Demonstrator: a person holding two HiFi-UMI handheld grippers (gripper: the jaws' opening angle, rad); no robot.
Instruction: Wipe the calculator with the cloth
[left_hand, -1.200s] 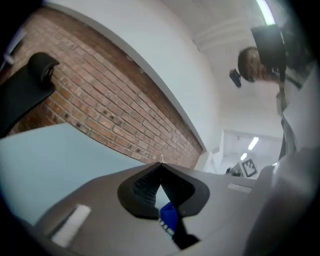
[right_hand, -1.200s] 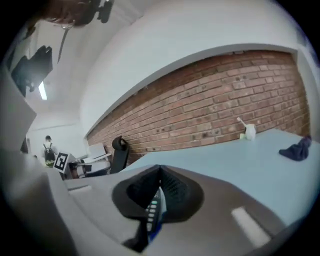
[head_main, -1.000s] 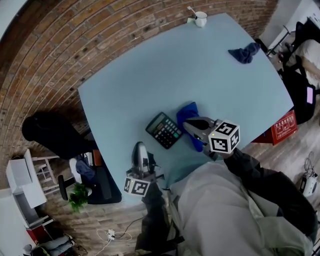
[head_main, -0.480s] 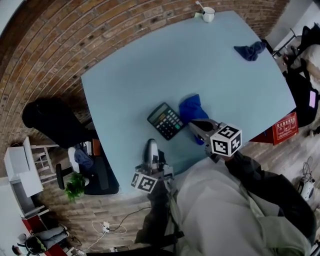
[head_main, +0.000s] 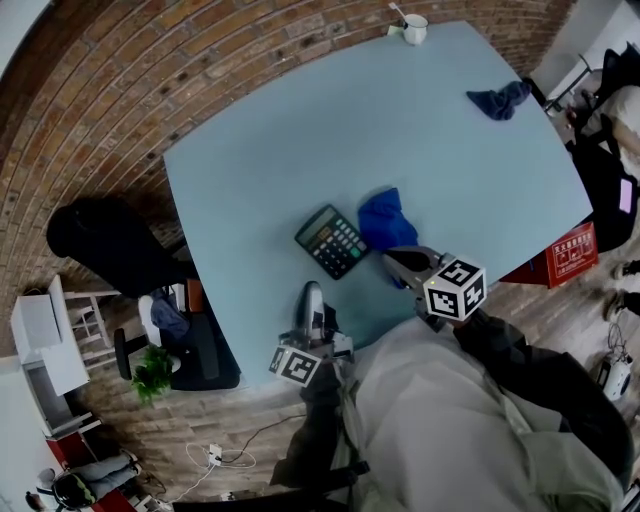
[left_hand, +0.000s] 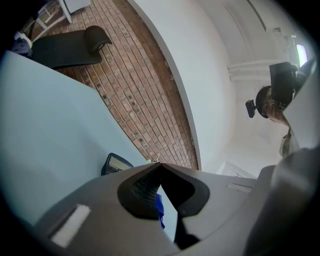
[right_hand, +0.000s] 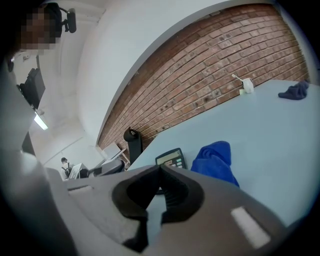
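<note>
Calculator (head_main: 330, 241), black and rectangular, lies at frame centre beside the crumpled blue cloth (head_main: 381, 219). Below, I hold the left gripper (head_main: 314, 290) level and the right gripper (head_main: 391, 258) tilted down; both are clenched and empty.

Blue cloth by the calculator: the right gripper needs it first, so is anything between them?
Nothing visible does: the shut right gripper has the blue cloth just ahead; the calculator lies beside the cloth, not between.
</note>
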